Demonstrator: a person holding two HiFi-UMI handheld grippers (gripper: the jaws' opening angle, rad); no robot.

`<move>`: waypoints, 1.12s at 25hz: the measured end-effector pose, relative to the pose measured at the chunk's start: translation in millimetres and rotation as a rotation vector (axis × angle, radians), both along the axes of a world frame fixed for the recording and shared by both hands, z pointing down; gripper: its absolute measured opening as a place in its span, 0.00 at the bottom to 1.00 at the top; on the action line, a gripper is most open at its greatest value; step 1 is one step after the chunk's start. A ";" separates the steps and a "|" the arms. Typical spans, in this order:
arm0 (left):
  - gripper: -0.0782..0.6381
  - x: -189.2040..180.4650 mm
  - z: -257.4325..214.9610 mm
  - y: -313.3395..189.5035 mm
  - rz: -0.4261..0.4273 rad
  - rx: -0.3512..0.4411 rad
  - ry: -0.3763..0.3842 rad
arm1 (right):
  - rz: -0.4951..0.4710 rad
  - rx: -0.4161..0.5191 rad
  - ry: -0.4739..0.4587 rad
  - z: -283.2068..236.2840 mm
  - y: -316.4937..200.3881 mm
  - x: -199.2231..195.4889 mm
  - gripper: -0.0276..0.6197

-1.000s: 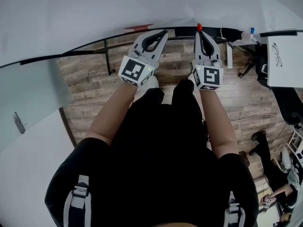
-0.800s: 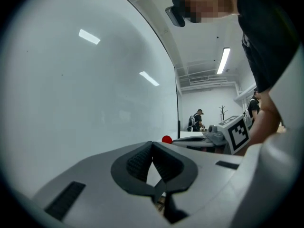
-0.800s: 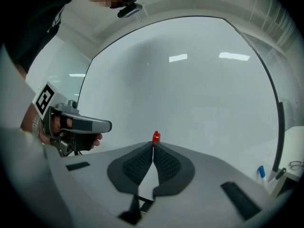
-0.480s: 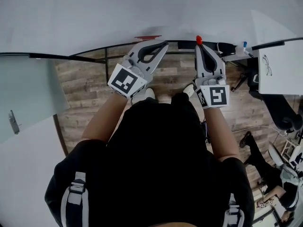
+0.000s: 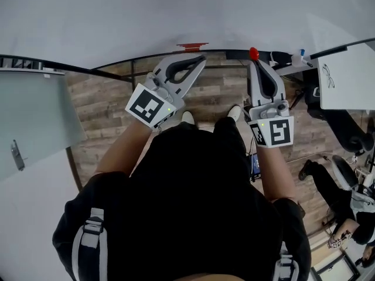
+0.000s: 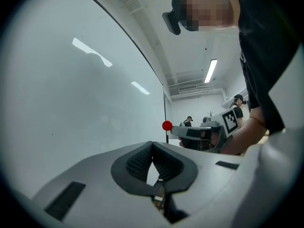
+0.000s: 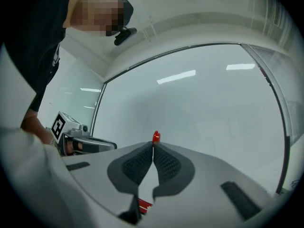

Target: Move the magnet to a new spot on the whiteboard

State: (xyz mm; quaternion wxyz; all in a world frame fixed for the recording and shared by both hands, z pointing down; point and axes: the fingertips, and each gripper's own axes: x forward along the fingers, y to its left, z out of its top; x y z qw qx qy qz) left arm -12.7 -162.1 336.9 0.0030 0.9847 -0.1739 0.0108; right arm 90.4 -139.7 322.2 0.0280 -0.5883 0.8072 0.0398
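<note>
My right tongs [image 7: 153,145] are pinched almost fully together on the red magnet [image 7: 155,137]. The magnet sits at the very tip of the jaws, caught by its lower edge only, with most of it poking out past them. The whiteboard [image 7: 204,103] fills everything ahead of the tips. I can't tell whether the magnet touches it; it looks just off the surface. My left tongs [image 6: 152,145] are closed on nothing and sit level beside the right ones, pointing at the same board. Seen from them, the magnet is off to the right, at the nose of the right tongs.

Risks, my judgement:
- The grip is thin, so any twist or bump on the board could pop the magnet out sideways. It would then drop to the wood floor [image 5: 111,98] below the tongs.
- Near the board the magnet's pull may snatch it out of the tips early, landing it in the wrong spot.
- If it meets the board tilted, it may slide or flip instead of seating flat.
- The left tongs are close and could knock the right ones.
</note>
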 end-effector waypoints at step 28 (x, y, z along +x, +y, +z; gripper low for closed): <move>0.12 42.6 -45.6 108.0 -0.179 0.069 -0.028 | -0.286 -0.021 -0.018 -34.8 99.7 30.4 0.05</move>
